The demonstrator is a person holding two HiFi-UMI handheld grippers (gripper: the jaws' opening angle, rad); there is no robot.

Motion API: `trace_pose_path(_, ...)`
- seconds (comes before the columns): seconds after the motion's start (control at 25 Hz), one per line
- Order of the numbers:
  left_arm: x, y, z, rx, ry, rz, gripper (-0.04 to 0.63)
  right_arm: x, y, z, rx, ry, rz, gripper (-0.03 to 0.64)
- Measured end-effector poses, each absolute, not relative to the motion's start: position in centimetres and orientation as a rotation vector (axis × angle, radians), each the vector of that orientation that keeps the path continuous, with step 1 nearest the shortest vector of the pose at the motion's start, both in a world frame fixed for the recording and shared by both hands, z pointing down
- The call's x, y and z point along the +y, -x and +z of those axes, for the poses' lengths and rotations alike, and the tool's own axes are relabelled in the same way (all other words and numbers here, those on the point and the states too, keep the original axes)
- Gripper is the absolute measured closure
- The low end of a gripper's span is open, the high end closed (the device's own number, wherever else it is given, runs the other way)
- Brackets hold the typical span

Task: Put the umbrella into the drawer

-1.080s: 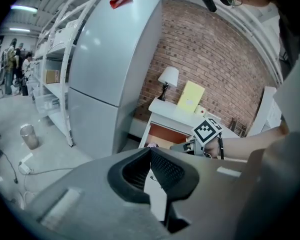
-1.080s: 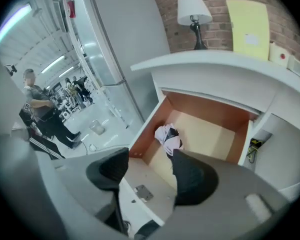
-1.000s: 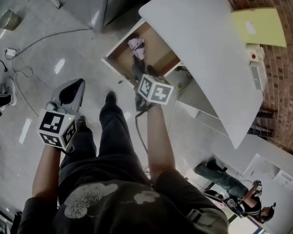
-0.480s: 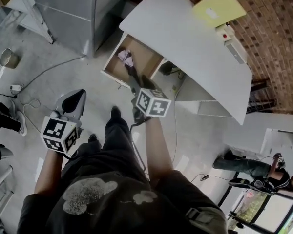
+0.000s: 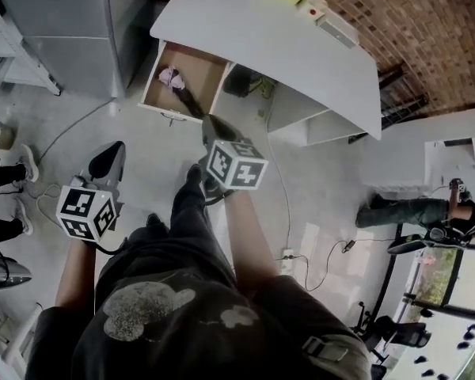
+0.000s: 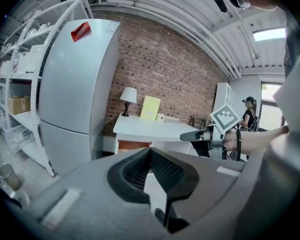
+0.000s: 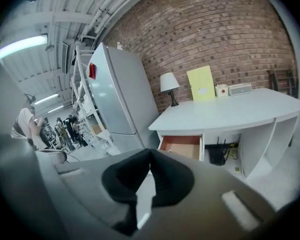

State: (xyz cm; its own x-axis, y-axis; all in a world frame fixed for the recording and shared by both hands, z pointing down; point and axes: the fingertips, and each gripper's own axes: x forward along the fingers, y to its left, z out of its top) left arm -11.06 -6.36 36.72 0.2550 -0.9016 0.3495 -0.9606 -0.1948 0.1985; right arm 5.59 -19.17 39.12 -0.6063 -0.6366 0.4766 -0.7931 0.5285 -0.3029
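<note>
Umbrella (image 5: 180, 92) sits in open drawer (image 5: 153, 87) at 11 o'clock from right gripper (image 5: 210, 122), whose jaws have just closed on nothing, left gripper (image 5: 116, 146) pinched together empty too; likely light, floppy fabric over stiff shaft, so grab mid-shaft if reseating.

No words, numbers or brand names can be read. The left cube (image 5: 85, 212) and the right cube (image 5: 237, 165) carry black-and-white square patterns only. The white label (image 7: 202, 90) on the yellow board (image 7: 201, 79) and the red tag (image 6: 80, 30) on the fridge (image 6: 75, 94) are too small to read.
</note>
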Motion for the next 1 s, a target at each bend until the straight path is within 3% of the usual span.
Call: trace_pose_path(1.0, -1.9, -4.0, 31.1, -1.689, -2.311, 0.255, 0.584, -11.7, -19.0, 31.4, -2.576, -1.146, 0.542, 0.612)
